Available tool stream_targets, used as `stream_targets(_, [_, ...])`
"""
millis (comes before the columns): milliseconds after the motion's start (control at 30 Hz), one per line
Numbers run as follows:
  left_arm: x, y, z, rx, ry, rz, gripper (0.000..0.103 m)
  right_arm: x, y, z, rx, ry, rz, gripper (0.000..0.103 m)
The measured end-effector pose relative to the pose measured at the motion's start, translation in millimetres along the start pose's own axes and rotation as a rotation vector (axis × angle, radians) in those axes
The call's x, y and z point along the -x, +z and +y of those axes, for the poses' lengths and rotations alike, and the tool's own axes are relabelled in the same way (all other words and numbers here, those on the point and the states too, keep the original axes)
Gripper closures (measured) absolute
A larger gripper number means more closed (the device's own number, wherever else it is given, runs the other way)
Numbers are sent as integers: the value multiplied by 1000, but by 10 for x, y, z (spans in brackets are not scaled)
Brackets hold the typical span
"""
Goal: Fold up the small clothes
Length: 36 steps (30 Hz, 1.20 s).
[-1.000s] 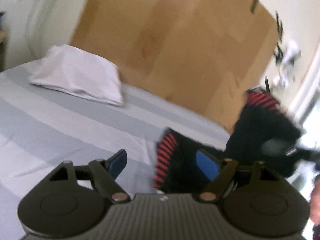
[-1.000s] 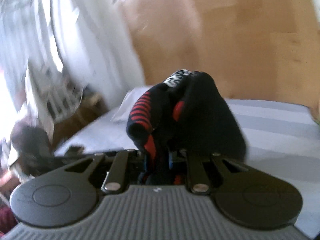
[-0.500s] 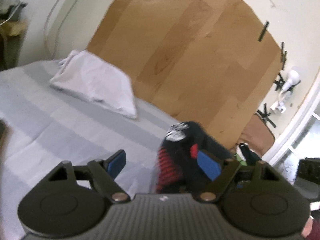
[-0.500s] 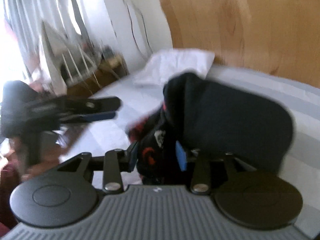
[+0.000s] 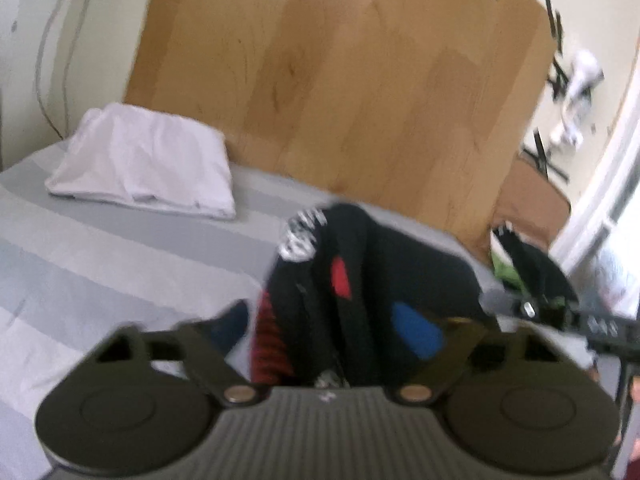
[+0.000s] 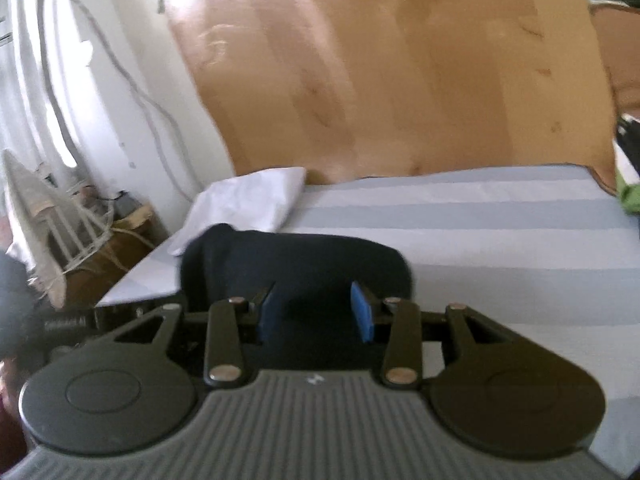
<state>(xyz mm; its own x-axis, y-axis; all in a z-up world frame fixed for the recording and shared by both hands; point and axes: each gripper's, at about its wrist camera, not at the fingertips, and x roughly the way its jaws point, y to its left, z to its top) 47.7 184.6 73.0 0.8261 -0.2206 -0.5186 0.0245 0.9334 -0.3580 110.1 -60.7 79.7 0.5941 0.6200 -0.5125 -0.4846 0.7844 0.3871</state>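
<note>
A bed [image 5: 100, 264] with a grey-and-white striped sheet fills both views, with a large wooden headboard [image 5: 360, 92] at its far end and a white pillow [image 5: 144, 160] lying at the far left, against the headboard. The task's thing, a small black garment [image 5: 372, 280] with red stripes and white lettering, is bunched up near the middle of the bed, well apart from the pillow.

The left gripper [image 5: 324, 324] sits right at the garment. Its fingers have just been closing and now stand about half open, with the red-striped edge of the cloth between them. The picture is blurred, so whether the blue pads actually press the fabric cannot be told.

The right gripper [image 6: 316, 312] has the plain black part of the garment [image 6: 296, 260] ahead of it. Its fingers have just been opening and stand roughly half spread. The cloth lies beyond and between the blue pads [image 6: 362, 312] with visible gaps on both sides, so it looks let go on this side.

The step in hand appears to be a change of grip: the left side taking an edge as the right releases. To do it well, the left fingers should close on a single layer at a hem or corner, not on the whole bunch. The right should then take a matching corner, and the two should draw the cloth out flat on the sheet before any fold is laid over.
</note>
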Motion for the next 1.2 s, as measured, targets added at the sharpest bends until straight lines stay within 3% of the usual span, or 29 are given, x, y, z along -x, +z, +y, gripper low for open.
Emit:
stream_targets(33, [-33, -22, -70, -28, 35, 13, 61, 13, -13, -48, -8, 2, 1, 58])
stream_targets(67, [-66, -37, -146, -69, 74, 20, 66, -11, -23, -86, -20, 12, -4, 58])
stream_targets(133, [-93, -12, -220, -83, 85, 31, 75, -50, -7, -165, -24, 18, -5, 58])
stream_targets(200, [-65, 96, -220, -7, 14, 48, 77, -13, 14, -231, -49, -3, -16, 58])
stream_targets(267, [6, 155, -164, 80, -140, 36, 77, 49, 33, -307, -102, -18, -24, 58])
stream_targets(300, [-23, 144, -100, 121, -179, 41, 77, 117, 16, -345, -111, -27, -31, 58])
stream_targets(367, [-293, 26, 104, 234, -173, 116, 79, 293, -79, -402, -122, -33, -53, 58])
stream_targets(433, [-377, -118, 338, 336, -283, 83, 79, 425, -237, -476, -151, -24, -59, 58])
stream_targets(533, [-359, -183, 475, 378, -332, 70, 77, 528, -464, -642, -197, -10, -46, 58])
stream_targets(700, [-264, -396, 592, 344, -391, -22, 74, 601, -691, -989, -353, 58, -31, 58])
stream_targets(867, [-220, -380, 559, 340, -381, -60, 72, 608, -751, -1081, -409, 108, -52, 59])
stream_targets(1200, [-161, -375, 444, 272, -336, -88, 56, 651, -803, -1159, -420, 113, -70, 59])
